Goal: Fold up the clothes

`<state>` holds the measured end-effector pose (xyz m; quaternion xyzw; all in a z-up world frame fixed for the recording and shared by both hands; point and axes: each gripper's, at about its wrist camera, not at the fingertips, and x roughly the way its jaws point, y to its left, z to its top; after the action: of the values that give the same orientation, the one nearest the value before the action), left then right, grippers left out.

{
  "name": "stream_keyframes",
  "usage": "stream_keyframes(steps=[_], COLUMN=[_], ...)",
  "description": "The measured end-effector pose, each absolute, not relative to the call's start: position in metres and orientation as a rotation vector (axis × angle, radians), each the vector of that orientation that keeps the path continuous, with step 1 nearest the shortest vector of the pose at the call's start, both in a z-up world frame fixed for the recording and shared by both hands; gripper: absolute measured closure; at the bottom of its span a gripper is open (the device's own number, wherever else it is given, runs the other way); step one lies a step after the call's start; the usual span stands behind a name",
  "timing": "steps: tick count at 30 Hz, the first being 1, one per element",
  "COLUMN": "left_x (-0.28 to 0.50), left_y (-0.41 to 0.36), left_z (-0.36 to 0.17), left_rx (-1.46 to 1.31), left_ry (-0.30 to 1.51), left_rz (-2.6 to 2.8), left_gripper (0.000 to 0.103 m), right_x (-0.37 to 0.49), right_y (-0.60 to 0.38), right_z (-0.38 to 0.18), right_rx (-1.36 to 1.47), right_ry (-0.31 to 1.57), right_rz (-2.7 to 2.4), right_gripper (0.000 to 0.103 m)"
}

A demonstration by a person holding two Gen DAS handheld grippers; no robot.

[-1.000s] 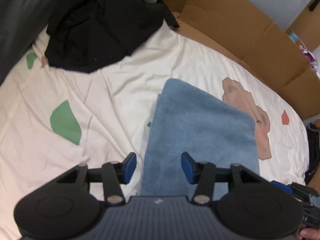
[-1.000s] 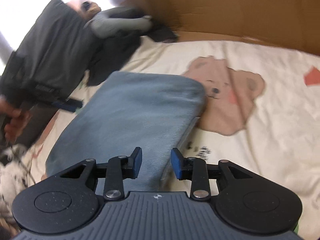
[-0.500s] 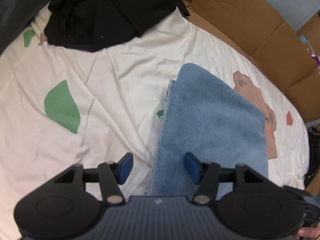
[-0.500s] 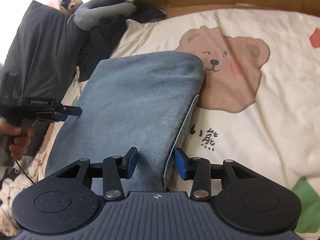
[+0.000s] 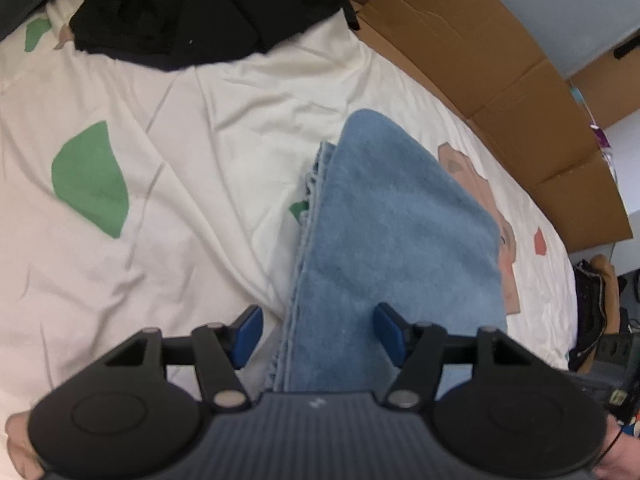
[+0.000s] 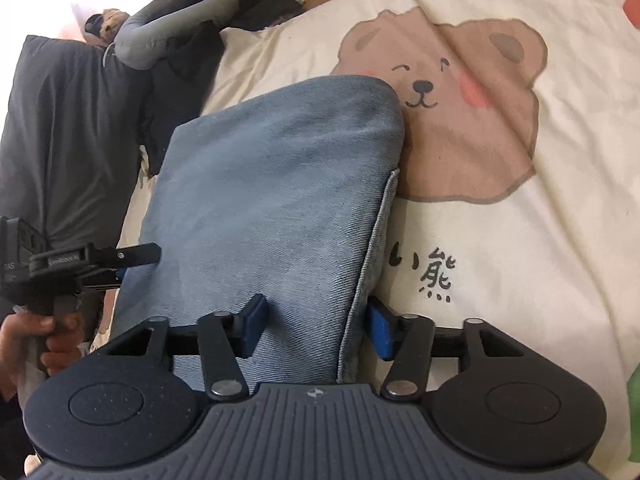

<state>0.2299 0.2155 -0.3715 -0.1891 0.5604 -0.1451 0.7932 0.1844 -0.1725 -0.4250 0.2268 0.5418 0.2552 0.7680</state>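
Blue denim garment [image 5: 396, 248], folded, lies on cream bear-print sheet [image 5: 224, 128], partly over bear print [image 6: 472, 120]. We see left gripper [image 5: 318, 336] spreading, jaws opening astride garment's stitched edge, pads clear. Right gripper [image 6: 316, 326] spread too, straddling opposite edge, not pinching. Black clothes heap [image 5: 192, 8] beyond.

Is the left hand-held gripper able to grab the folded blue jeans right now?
Probably yes: the left hand-held gripper is opening, the folded blue jeans' edge lies between its jaws, and nothing blocks it.
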Motion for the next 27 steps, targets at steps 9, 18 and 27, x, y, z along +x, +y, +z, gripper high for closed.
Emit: stream_keyframes(steps=[9,18,27], left_x=[0.230,0.230,0.229], left_y=[0.218,0.210,0.200], left_z=[-0.376,-0.381,-0.372], left_rx=[-0.426,-0.442,-0.410], left_ry=[1.207,1.210,1.206], left_rz=[-0.320,-0.360,-0.363], left_gripper=[0.031,0.037,0.041], right_x=[0.189,0.189,0.185], right_y=[-0.180,-0.177,-0.184], right_z=[-0.433,-0.435,-0.411], right_rx=[0.612,0.612,0.613], right_ry=[1.196,1.184,1.128], right_rz=[0.538,0.564,0.578], right_gripper=[0.055,0.067,0.084])
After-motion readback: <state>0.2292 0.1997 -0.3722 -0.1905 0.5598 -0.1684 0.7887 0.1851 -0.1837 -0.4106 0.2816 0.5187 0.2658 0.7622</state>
